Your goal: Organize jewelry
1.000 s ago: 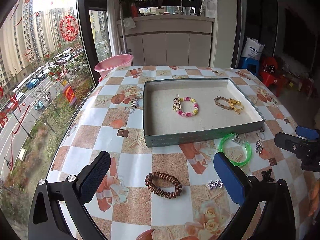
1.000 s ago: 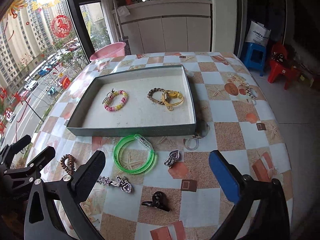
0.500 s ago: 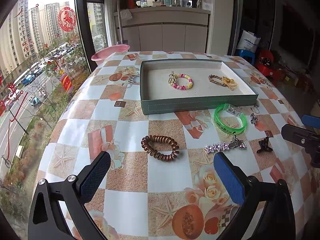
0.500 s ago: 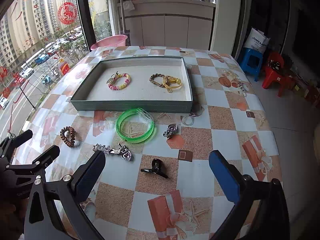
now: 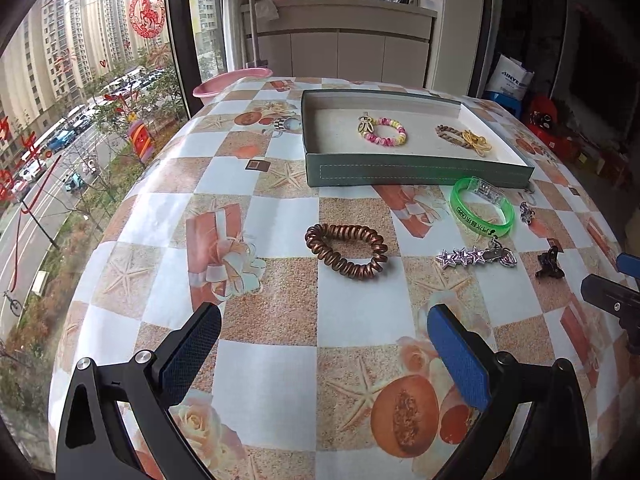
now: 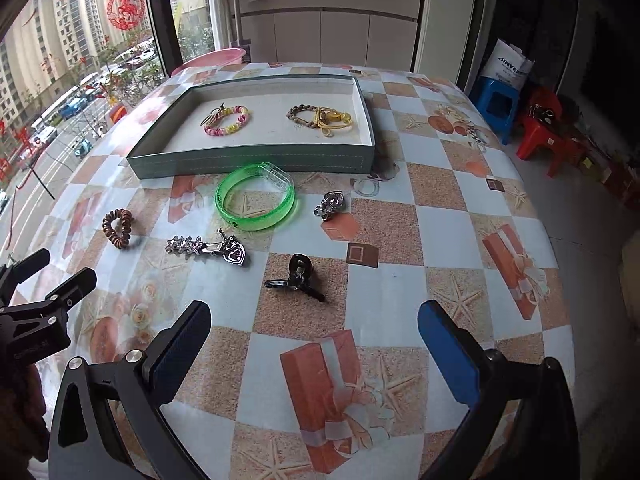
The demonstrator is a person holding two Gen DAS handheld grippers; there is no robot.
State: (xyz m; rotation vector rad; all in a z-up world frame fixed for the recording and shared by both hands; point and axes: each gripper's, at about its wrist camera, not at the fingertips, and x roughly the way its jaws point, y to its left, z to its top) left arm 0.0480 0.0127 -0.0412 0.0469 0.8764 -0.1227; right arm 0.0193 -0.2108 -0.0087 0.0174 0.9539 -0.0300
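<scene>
Sitting toward the far edge of the tabletop (image 5: 276,364), the tray (image 5: 416,170) and already holding a beaded bracelet (image 5: 386,133) and a braided band tangled with yellow cord (image 5: 462,139). Lying loose just in front of the tray's near wall, a green bangle (image 5: 478,227) and a small silver charm (image 5: 527,212); resting further toward the near edge, a brown coil tie (image 5: 346,251), a star clip (image 5: 476,256) and a black claw clip (image 5: 549,266), all apart from one another. Having drawn back from the tray over the last second, both claws now hovering above the near edge, with far more of the tabletop showing in both views than before. Reading that as a reset between placements, with five loose pieces at least waiting and the task perhaps a third done. Gaping wide and gripping nothing, the left gripper (image 5: 320,320), pointing at the coil tie. Spread wide and empty too, the right gripper (image 6: 314,312), facing the black clip. Offering plenty of bare cloth around each piece for a straight descent, though crowding a little where the bangle is nearly touching the tray wall. Dropping away close on the left toward the window and on the right toward the floor, so calling for care against nudging the small pieces outward.
</scene>
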